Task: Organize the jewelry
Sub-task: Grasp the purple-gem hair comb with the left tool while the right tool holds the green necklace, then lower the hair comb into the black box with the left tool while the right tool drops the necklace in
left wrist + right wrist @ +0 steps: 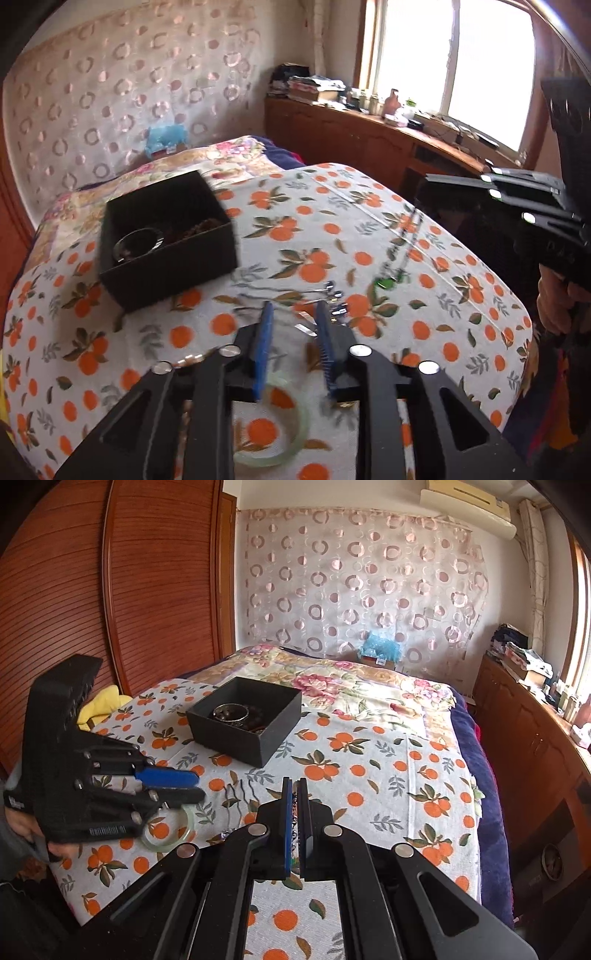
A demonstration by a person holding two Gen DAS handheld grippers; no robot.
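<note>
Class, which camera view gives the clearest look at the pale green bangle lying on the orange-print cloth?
The right wrist view: the pale green bangle lies flat beside the left gripper, most of its ring visible. In the left wrist view the same bangle is blurred and partly hidden under the gripper's fingers.

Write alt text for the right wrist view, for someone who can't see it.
The right tool pinches a thin chain above an orange-print cloth. The open left tool hovers over a pale green bangle; a black box holds bracelets behind.
</note>
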